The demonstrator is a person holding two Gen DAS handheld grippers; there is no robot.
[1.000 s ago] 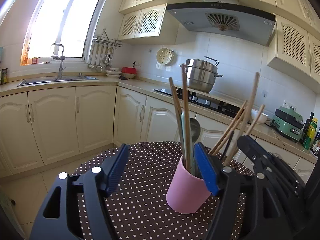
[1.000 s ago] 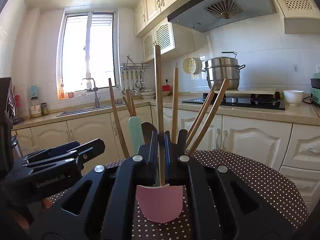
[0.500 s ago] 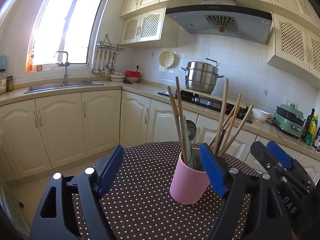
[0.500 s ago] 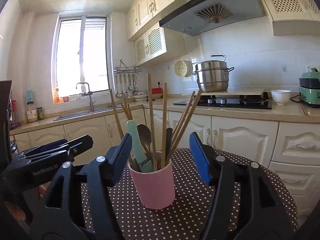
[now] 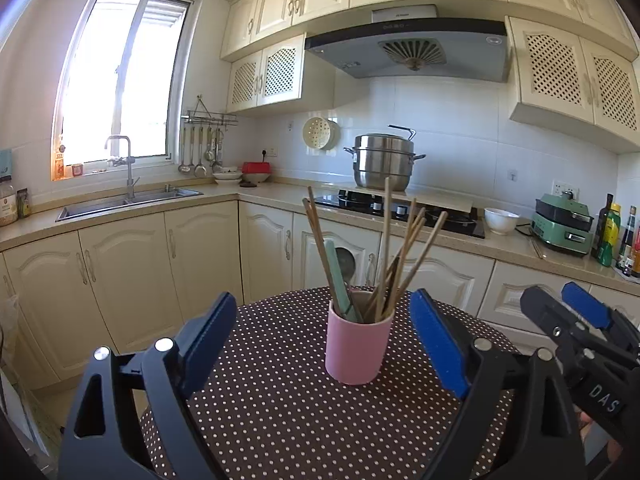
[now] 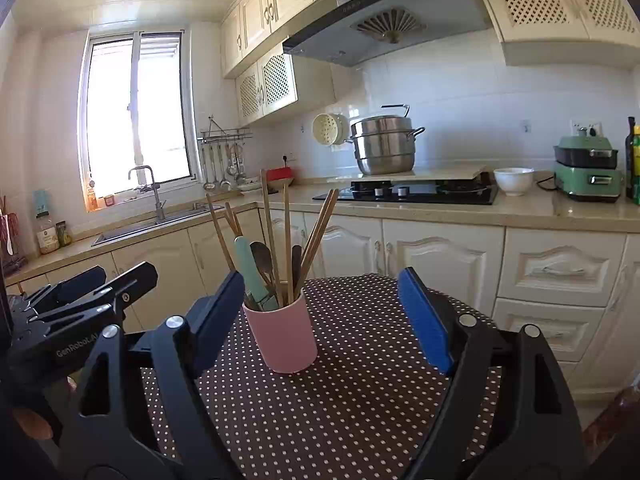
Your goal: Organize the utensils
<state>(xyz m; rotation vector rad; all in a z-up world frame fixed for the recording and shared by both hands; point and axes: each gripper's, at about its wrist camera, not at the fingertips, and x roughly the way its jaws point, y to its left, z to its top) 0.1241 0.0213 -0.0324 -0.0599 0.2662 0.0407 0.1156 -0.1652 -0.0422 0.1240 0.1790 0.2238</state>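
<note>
Both grippers are backing off now. The pink cup point(image 5: 357, 346) is sitting upright on the polka-dot tablecloth point(image 5: 280, 408), and in the left wrist view it is looking smaller and further out than a second ago, when it was tucked right up against the blue pad. The left gripper point(image 5: 324, 342) is holding its jaws wide apart, empty, with the cup framed in the gap between them and touching neither pad.

Over on the other side, big change: a second ago the right gripper point(image 6: 320, 314) was clamped tight on a wooden chopstick above the cup. Half a second ago it was already spread, and now its jaws are standing well apart, holding nothing, with the cup sitting just beside the left-hand pad.

The wooden chopsticks point(image 6: 286, 236) are all standing in the cup now, fanning out at angles, alongside a mint-green handle point(image 6: 252, 268) and a dark spoon point(image 6: 262, 256). In the left wrist view the right gripper is showing at the far right edge, well clear of the cup.
</note>
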